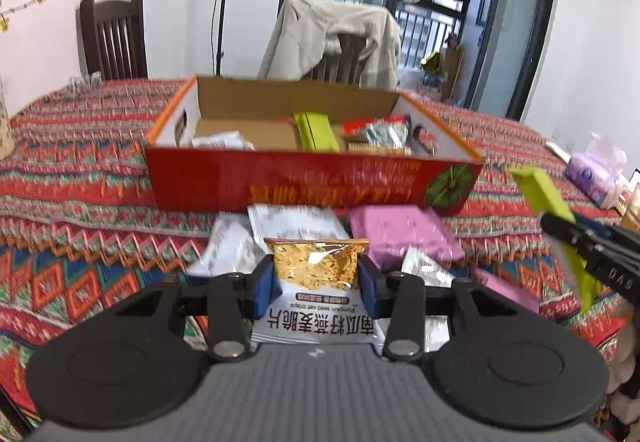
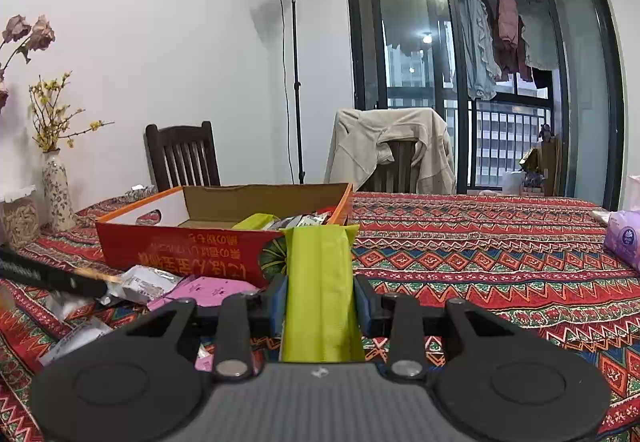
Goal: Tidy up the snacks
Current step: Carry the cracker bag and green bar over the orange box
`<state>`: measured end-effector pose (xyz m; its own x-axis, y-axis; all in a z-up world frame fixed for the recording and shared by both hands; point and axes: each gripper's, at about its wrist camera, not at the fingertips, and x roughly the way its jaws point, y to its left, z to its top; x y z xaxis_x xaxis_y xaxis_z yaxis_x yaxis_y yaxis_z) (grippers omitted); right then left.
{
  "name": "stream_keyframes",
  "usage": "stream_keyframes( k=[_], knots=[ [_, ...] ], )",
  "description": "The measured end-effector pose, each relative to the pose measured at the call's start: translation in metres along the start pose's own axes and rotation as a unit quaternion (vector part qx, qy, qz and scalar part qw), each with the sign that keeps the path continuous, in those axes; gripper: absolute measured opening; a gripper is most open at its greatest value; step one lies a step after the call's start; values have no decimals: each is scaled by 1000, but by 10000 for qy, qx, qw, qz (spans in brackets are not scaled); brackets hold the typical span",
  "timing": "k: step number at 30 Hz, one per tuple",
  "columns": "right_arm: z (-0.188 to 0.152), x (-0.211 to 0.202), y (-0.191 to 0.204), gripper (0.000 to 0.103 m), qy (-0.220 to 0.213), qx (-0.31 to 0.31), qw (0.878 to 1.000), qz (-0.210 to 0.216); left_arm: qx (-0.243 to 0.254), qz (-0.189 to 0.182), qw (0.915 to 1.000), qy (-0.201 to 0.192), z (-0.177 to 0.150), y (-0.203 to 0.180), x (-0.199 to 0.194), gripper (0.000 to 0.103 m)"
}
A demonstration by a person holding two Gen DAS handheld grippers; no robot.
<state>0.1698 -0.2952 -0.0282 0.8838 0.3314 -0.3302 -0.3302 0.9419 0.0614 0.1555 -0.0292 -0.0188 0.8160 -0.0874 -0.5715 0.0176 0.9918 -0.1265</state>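
— Between the blue pads of the left gripper (image 1: 319,282) a crisp packet (image 1: 318,294) is pinched: a flat pouch, white below with printed lettering, gold and glossy above, its film crinkled. It is held clear of the patterned tablecloth (image 1: 80,242), just in front of the red cardboard box (image 1: 304,185).

— And the other hand?

— The right gripper (image 2: 320,306) is closed on a lime-green packet (image 2: 320,282), long, smooth and slightly folded along its length, held upright near the box's right corner.

— Which step is judged to be in hand?

— The carrying step: both snacks are gripped and raised, neither yet placed. More pouches, white foil ones and a flat pink packet (image 1: 400,234), are left lying on the cloth against the box's front wall.

— What is called for next?

— Each packet should be lifted over the front wall and released inside, where a green packet and some foil ones are already laid. The thin film may slip or crumple, so a level approach is advised, and the grippers should be kept apart over the opening.

— The box itself?

— Shallow, open-topped, plain brown card inside, with cut-out handles in its end walls.
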Motion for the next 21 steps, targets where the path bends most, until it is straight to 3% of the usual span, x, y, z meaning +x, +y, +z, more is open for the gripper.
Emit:
stream_keyframes(
  k=[10, 17, 21],
  knots=[
    [51, 12, 24, 34, -262, -17, 9996, 135, 128, 22, 9977, -671, 48, 4, -7, 43],
    [95, 59, 52, 34, -333, -126, 9993, 144, -16, 181, 9946, -1018, 86, 8, 13, 43],
    [113, 94, 62, 34, -321, -60, 9994, 86, -119, 270, 9949, -966, 103, 16, 34, 43]
  ],
)
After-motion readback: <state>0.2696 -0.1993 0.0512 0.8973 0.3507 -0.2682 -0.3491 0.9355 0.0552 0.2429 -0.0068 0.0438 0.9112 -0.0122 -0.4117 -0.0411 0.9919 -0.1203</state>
